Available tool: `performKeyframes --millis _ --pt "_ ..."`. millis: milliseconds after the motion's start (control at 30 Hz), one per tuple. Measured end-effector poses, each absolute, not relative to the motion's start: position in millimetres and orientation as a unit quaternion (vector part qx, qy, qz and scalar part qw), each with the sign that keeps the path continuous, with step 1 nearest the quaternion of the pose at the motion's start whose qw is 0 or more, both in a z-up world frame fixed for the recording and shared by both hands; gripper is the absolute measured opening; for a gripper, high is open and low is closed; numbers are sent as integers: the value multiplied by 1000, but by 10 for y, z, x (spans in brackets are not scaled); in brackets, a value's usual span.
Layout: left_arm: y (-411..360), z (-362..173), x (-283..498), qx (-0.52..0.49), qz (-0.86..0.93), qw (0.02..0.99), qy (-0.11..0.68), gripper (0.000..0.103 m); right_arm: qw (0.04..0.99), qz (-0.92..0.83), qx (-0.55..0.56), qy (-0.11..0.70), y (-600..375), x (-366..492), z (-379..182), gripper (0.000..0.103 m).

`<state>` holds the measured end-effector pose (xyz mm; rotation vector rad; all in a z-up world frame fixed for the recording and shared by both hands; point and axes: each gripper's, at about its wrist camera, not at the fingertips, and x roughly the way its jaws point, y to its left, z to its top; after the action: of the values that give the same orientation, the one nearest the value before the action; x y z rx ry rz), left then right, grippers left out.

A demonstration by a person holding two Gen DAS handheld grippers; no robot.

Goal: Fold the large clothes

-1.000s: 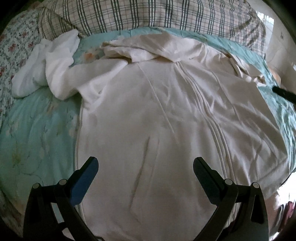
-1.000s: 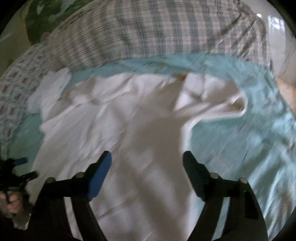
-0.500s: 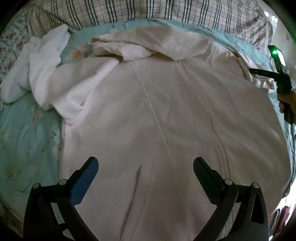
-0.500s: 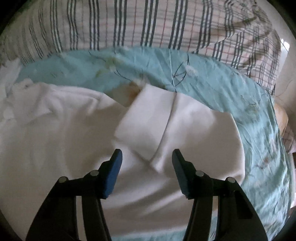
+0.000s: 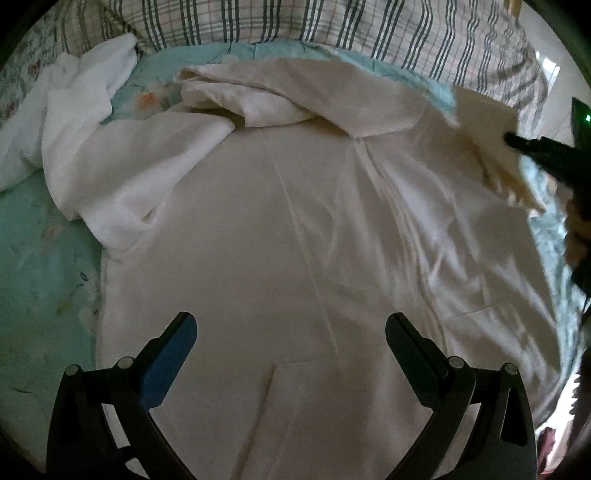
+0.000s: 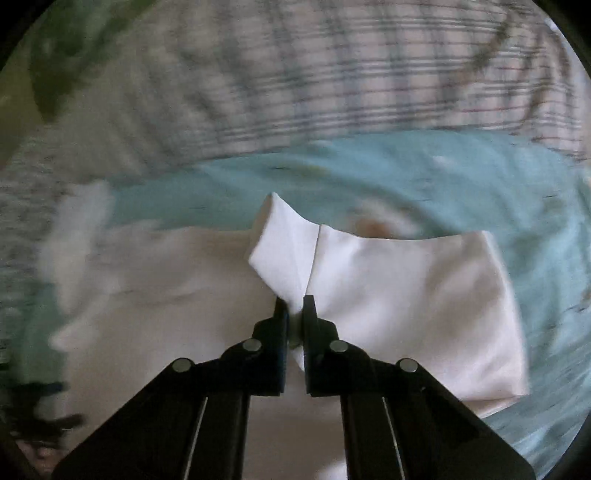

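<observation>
This is a bedroom in a home. A bed fills both views, covered by a teal bedsheet (image 5: 40, 266) printed with faint flowers. Along the far edge of that sheet lies a plaid quilt (image 5: 332, 29) in grey, white and pink stripes, bunched up like bedding pushed aside. At the far left corner of the sheet sits a small-flowered pillow (image 5: 22, 85). A pale cream garment (image 5: 295, 240) lies spread flat across the middle of the sheet, and a crumpled white cloth (image 5: 66, 110) rests on the sheet to its left.
</observation>
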<state>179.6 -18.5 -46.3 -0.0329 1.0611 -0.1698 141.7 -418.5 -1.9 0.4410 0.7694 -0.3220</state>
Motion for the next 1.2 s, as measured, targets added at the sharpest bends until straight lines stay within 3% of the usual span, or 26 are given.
performKeyframes --millis 433,533,600,667,800,867,900,1000,1133,1200 --pt "431 -334 1785 -159 -184 843 479 102 857 75 286 422 -2368 2344 -794 8" --pt "429 -437 1951 -168 -197 834 488 102 837 95 305 445 -2262 2389 -974 13" --pt "405 -527 2138 -172 -204 828 494 102 831 90 310 453 -2298 2294 -1040 28" --pt "384 -593 2298 -175 -206 823 500 101 832 80 324 444 -2402 2148 -1020 37" --pt "177 -804 2694 -182 -217 806 520 98 853 35 333 400 -2675 1709 -755 38" --pt "67 -903 2875 -179 -214 803 527 91 863 -1 331 381 -2856 1430 -599 38" --pt "31 -918 2920 -170 -206 808 524 79 868 -23 330 371 -2963 1265 -513 38" --pt "-92 -945 3040 -129 -194 824 515 19 876 -81 333 340 -3236 880 -293 38" --pt "-28 -805 2973 -88 -155 857 483 13 877 -168 328 308 -3609 484 -23 38" --pt "90 -748 2937 -75 -129 870 471 12 872 -204 324 305 -3765 376 42 50"
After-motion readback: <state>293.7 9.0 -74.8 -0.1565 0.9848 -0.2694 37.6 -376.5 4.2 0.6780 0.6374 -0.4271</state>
